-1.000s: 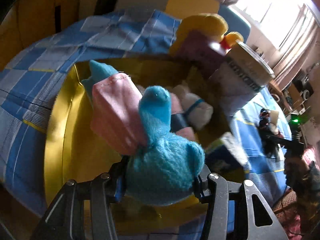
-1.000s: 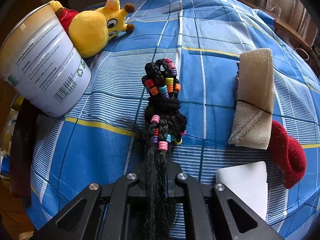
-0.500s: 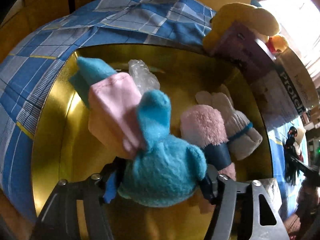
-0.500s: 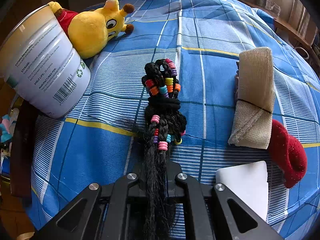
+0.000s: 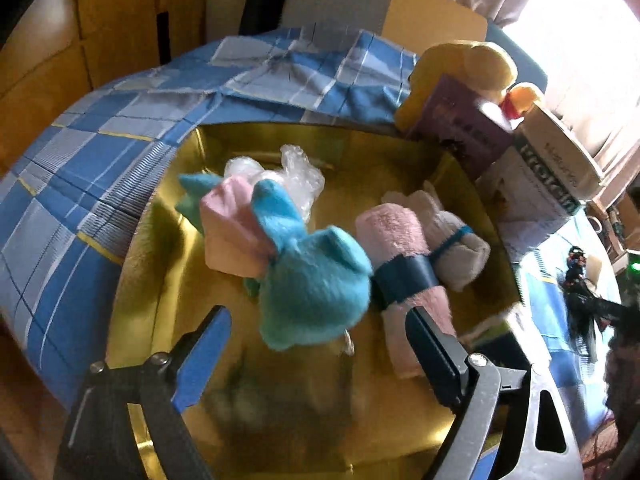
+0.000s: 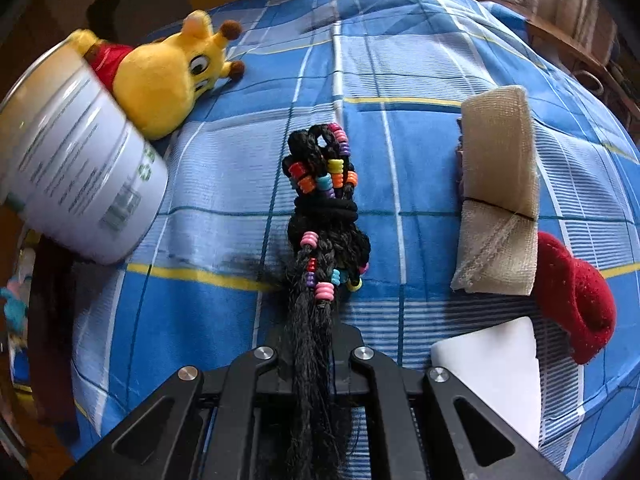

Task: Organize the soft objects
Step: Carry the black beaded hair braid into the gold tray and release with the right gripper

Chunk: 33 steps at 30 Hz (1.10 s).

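In the left wrist view my left gripper (image 5: 316, 344) is open above a gold tray (image 5: 152, 264). A blue and pink plush toy (image 5: 296, 256) sits free in the tray just beyond the fingers. Beside it lie a pink rolled towel (image 5: 404, 256), a white rolled cloth (image 5: 456, 240) and a clear plastic bag (image 5: 296, 172). In the right wrist view my right gripper (image 6: 312, 360) is shut on a black braided hairpiece with coloured beads (image 6: 324, 208), which lies on the blue checked cloth (image 6: 400, 60).
A white canister (image 6: 76, 172) and a yellow plush toy (image 6: 168, 80) stand at the left of the right wrist view. A beige folded cloth (image 6: 496, 200), a red sock (image 6: 572, 296) and a white sheet (image 6: 492, 372) lie to the right.
My left gripper has opened and let go of the blue and pink plush toy, which now rests in the gold tray. The right gripper has not moved.
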Tool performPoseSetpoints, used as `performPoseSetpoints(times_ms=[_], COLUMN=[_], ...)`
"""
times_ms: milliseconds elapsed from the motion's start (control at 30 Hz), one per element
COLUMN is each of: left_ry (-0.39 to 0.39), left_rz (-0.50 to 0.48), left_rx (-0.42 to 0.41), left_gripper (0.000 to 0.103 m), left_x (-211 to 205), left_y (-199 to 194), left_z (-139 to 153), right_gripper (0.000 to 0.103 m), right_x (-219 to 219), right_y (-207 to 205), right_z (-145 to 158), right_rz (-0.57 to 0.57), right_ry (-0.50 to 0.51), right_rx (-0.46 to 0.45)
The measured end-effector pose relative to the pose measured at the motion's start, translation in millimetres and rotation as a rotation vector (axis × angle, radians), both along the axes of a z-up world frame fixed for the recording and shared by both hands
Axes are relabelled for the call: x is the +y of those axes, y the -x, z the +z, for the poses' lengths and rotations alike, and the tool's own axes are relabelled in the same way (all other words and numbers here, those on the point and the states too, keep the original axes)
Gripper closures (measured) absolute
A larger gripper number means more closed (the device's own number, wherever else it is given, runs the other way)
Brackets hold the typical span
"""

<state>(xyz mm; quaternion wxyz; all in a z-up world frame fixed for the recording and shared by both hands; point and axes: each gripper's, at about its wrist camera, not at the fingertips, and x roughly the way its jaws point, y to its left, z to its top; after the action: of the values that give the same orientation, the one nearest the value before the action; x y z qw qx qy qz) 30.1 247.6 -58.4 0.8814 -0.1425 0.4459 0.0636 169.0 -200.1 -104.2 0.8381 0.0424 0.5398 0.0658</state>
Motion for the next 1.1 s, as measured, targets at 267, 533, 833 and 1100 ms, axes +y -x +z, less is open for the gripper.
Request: performPoseSetpoints(times_ms=[267, 533, 833, 1100], left_ry=[0.008, 0.045, 0.035, 0.009], left_rz=[-0.025, -0.016, 0.003, 0.034], left_rx=[-0.049, -0.069, -0.085, -0.1], left_gripper=[0.014, 0.014, 0.014, 0.014], left_x=[-4.6, 1.1, 5.4, 9.5], left_y=[24.8, 41.1, 50.1, 60.5], left_z=[7.5, 9.0, 10.4, 12.0], right_gripper=[0.095, 0.095, 0.095, 0.095], right_x=[12.0, 66.2, 205.5, 337.4], right_y=[-44.7, -101.7, -105.6, -15.1], right_z=[43.2, 139.0, 232.6, 189.4], right_rz=[-0.056, -0.021, 0.243, 0.645], right_ry=[0.05, 0.087, 0.037, -0.07], right_rx=[-0.032, -0.176, -0.367, -0.293])
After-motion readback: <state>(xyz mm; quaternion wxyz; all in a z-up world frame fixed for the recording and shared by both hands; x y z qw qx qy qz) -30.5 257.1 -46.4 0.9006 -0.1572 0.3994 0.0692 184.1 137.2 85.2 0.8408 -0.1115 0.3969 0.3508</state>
